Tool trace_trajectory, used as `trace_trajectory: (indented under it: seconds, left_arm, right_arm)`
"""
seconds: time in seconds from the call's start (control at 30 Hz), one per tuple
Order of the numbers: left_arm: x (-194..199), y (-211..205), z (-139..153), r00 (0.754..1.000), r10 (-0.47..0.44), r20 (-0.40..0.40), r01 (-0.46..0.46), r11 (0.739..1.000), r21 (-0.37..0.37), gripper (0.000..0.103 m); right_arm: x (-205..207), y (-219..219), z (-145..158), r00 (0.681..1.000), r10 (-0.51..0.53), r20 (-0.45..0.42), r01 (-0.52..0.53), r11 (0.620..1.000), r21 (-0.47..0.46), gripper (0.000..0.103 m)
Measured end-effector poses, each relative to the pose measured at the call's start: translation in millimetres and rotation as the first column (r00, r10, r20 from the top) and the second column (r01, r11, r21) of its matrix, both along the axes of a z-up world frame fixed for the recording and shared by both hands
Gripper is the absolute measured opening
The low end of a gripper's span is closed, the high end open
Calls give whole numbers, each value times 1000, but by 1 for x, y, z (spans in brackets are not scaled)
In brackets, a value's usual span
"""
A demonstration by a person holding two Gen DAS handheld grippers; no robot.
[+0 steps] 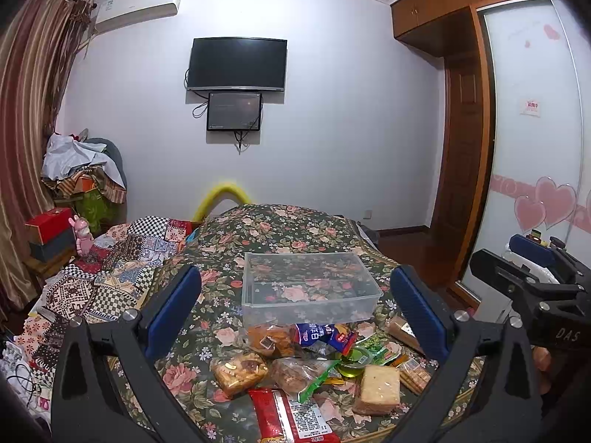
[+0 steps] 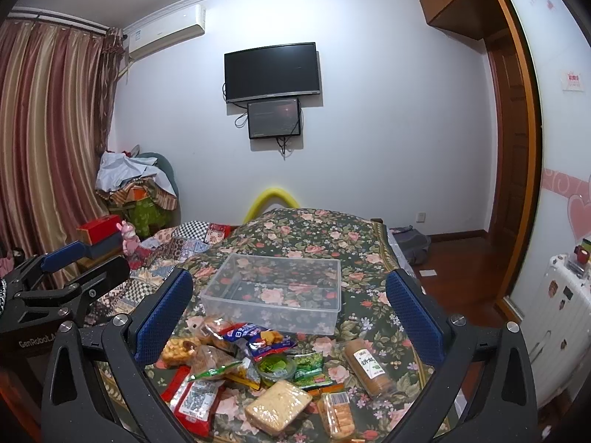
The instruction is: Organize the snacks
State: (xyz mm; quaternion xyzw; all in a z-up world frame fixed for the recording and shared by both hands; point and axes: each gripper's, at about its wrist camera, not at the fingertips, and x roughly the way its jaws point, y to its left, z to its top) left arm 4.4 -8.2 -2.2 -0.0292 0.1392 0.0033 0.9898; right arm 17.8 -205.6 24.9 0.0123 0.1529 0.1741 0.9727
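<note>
Clear bin (image 2: 273, 291) empty, far of snack pile (image 2: 255, 373) on floral cloth (image 2: 325, 232). Left gripper (image 1: 295, 313), right gripper (image 2: 288, 313): jaws apart, holding nothing. Sorting not begun; next, likely descend, pinch one pack.

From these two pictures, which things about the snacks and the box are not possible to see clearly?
- Red packet: cut off by the bottom edge in the left wrist view.
- Blue packet: print too small to read; other snacks overlap it.
- Clear box: looks empty, but its far inner wall blends with the floral cloth.
- Green cup: contents unclear in both views.
</note>
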Motion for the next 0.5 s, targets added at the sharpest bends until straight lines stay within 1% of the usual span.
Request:
trace_trajectory:
  seconds: [0.5]
  left_arm:
    - [-4, 0, 3, 1000, 1, 0, -1, 1000, 3, 103]
  right_arm:
    - [0, 1, 1, 1000, 8, 5, -8, 1000, 0, 103]
